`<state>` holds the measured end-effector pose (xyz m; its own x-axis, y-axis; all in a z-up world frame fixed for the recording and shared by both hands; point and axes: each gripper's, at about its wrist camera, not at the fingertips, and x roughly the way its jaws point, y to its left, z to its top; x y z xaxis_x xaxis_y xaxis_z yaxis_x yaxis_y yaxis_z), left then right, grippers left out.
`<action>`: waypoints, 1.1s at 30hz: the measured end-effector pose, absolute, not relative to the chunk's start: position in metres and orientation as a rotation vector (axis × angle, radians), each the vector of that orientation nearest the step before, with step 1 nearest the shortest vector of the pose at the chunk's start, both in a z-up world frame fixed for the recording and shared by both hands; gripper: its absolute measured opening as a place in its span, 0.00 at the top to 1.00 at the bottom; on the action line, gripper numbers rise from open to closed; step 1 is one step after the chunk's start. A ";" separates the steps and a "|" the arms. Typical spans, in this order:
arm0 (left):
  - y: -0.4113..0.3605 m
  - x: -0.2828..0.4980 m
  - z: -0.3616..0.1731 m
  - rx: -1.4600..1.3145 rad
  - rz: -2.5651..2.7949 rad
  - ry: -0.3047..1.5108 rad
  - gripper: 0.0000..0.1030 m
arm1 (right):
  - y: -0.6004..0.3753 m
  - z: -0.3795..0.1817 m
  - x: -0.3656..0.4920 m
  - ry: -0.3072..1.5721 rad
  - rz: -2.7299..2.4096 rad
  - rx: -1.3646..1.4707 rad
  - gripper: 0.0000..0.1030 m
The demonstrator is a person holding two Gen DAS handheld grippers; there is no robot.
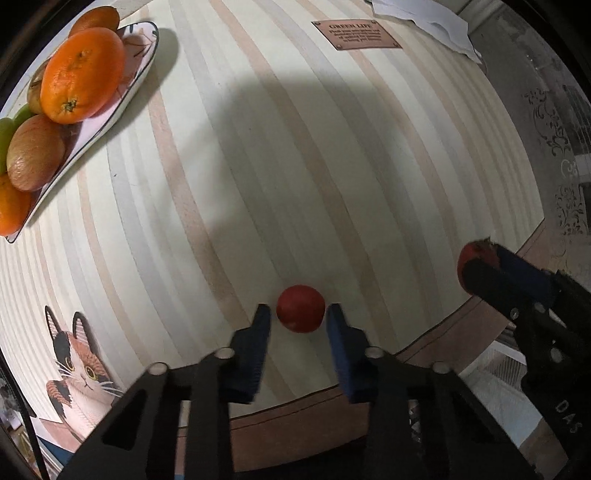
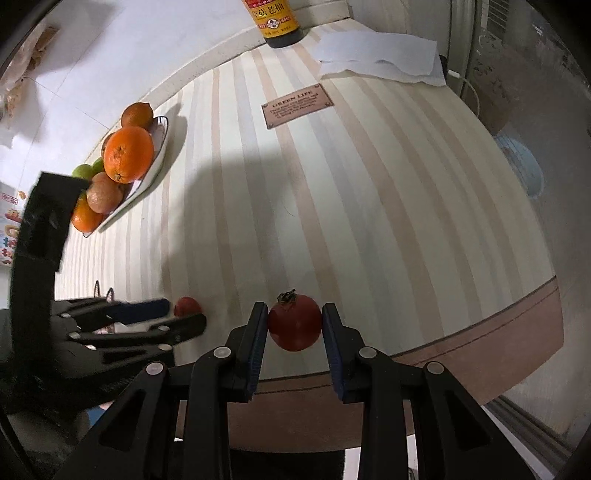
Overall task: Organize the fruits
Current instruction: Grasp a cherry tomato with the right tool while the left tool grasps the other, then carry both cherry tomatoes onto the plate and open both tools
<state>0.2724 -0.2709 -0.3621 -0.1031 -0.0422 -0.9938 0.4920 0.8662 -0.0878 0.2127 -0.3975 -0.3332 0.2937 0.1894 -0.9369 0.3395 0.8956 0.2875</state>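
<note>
Both tools grip red fruits: left tool [image 1: 298,314] a small one [image 1: 301,308], right tool [image 2: 294,321] a larger one [image 2: 294,322].

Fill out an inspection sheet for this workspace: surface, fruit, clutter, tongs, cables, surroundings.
Surface: striped tablecloth with a cat print and a printed label.
Job's things: plate piled with oranges and other fruit; two small red fruits near the table's front edge.
Clutter: white paper, sauce bottle.
Tongs: left tongs shut on the smaller red fruit; right tongs shut on the stemmed red fruit.
Cables: nothing seen.
Surroundings: white wall behind the table.
</note>
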 end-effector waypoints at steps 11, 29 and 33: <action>-0.257 0.282 -0.355 0.314 -0.474 1.596 0.78 | -0.390 -0.322 0.223 1.260 -0.092 0.463 0.68; -0.119 0.307 -0.245 -0.007 -0.348 1.427 0.78 | -0.324 -0.281 0.267 1.180 0.085 0.431 0.68; -0.092 0.327 -0.222 -0.099 -0.290 1.381 0.78 | -0.293 -0.276 0.296 1.166 0.166 0.429 0.68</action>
<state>0.3265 -0.0917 -0.2218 0.1602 -0.2602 -0.9522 0.1446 0.9604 -0.2382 0.2959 -0.2930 -0.2763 0.3926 0.3454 -0.8524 0.0931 0.9071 0.4105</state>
